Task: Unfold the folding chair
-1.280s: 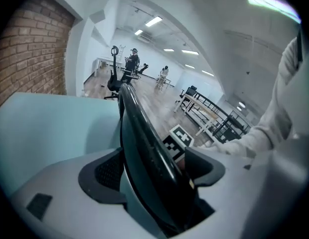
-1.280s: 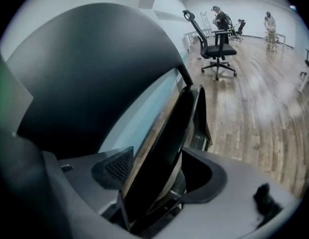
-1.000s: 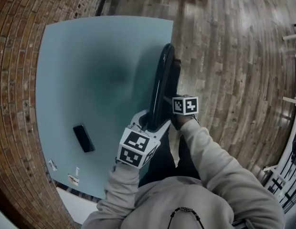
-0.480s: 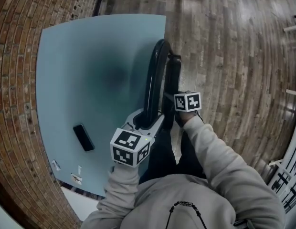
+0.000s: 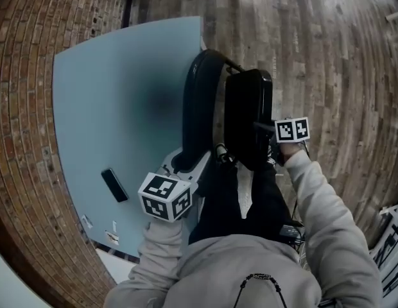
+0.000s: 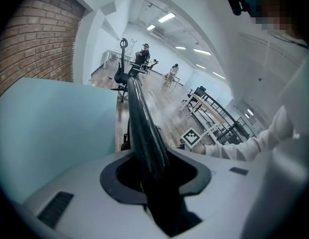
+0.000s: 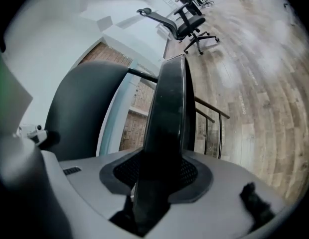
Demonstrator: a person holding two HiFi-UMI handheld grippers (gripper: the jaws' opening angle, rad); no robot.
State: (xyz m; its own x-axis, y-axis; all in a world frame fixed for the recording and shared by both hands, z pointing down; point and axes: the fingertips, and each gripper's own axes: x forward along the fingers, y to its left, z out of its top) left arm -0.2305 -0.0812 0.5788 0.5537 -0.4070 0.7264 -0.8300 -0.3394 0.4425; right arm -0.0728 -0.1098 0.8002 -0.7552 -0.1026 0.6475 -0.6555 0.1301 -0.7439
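Wooden plank floor [image 5: 327, 56] fills the right of the head view and is cut off at every edge. The pale blue-green counter [image 5: 109, 101] loses its near corner behind the person's grey sleeve [image 5: 157, 249]. The black folding chair [image 5: 198, 101] stands on the floor just off the counter's right edge, half open. Its curved backrest [image 5: 194, 117] is nearest the counter and its flat seat [image 5: 247, 114] is apart to the right, with a gap between them. From above, the legs and hinges are hidden under these two panels. Left gripper [image 5: 186, 161]: fingers closing, narrow, on the backrest's near edge [image 6: 139, 118]. The pad faces themselves are covered by the black panel. Right gripper [image 5: 266, 128]: fingers narrow, clamped on the seat's edge [image 7: 169, 113]. The pads are again masked by the panel. A small black flat slab [image 5: 114, 185], maybe a phone, lies on the counter; I cannot confirm what it is. The white tags near the counter's front edge are too small to read. Versus a second ago, the chair was folded flat with seat against backrest. The seat has since swung out to the right and the right gripper has gone with it. The left gripper has barely shifted, and the slab is unmoved.
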